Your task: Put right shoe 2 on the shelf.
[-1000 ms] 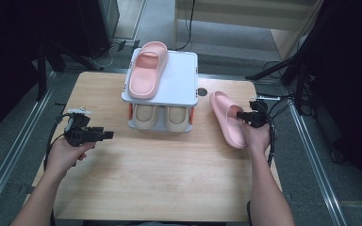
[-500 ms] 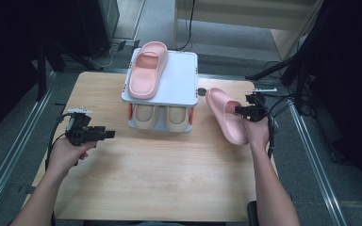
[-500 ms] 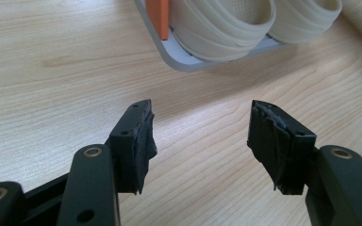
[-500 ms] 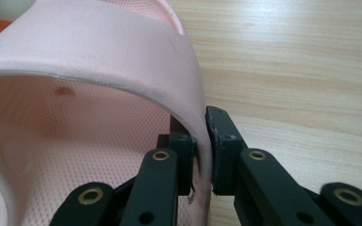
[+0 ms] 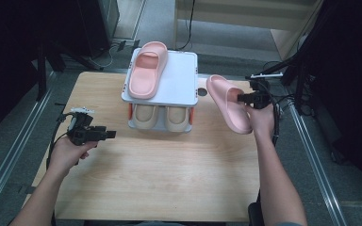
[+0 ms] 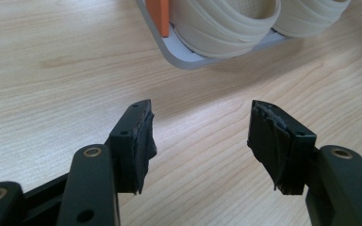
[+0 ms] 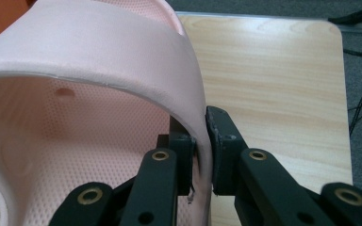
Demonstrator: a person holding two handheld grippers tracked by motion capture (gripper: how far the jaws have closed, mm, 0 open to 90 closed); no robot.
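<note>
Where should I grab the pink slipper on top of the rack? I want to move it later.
Grip the pink slipper by its strap's side edge, from the left: the band arches over the sole, thin enough to pinch, as the right hand-held gripper does with the other slipper.

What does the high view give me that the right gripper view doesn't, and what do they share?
High view alone: the two-tier rack, a pink slipper on its top, a beige pair underneath, and the left claw, open above the table.
Right gripper view alone: the pads pinching the strap edge.
Both: the right claw shut on the other pink slipper, and the wooden table.
</note>
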